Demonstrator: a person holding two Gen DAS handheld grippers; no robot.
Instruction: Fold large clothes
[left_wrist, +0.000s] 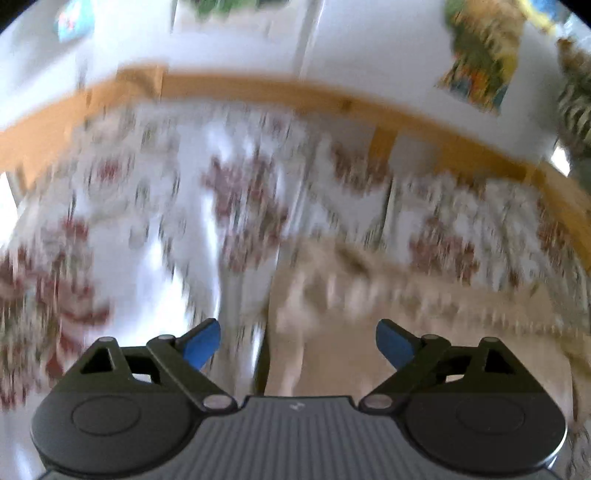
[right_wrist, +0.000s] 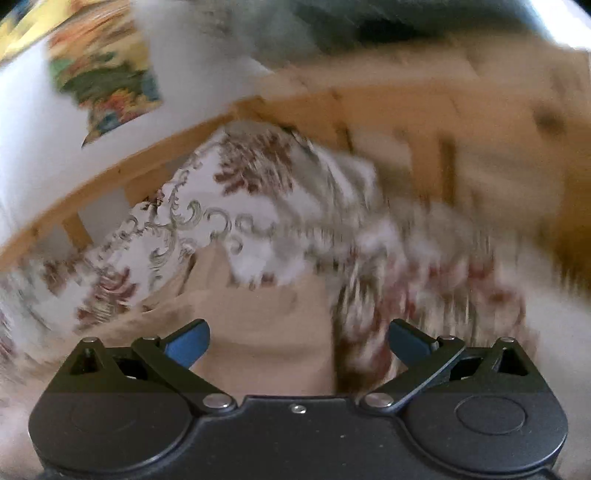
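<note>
left gripper: jaws are standing wide apart, blue pads well clear of each other, nothing sitting between them, nothing gripped. It's pointing down over the bed.

right gripper: same deal, jaws are spread wide and not pinching anything, just hovering tilted down over the cloth.

beige garment: this is the thing getting folded, as far as I can tell. It's lying on the bed right under both grippers, spreading out ahead of the left one and off to its right. In the right wrist view it's filling the space just ahead of the pads. Pretty blurry, so I can't tell what kind of garment it is or how many layers are stacked.

floral bedspread: white with red flowers and grey-green scrolls, running under and around the garment. In the right wrist view a bunched-up hump of it is rising just past the beige cloth.

wooden bed frame: light wood rail curving along the far edge of the bedspread.

wall: white, sitting behind the rail.

colourful picture: hanging on that wall, details too smeared to read.
</note>
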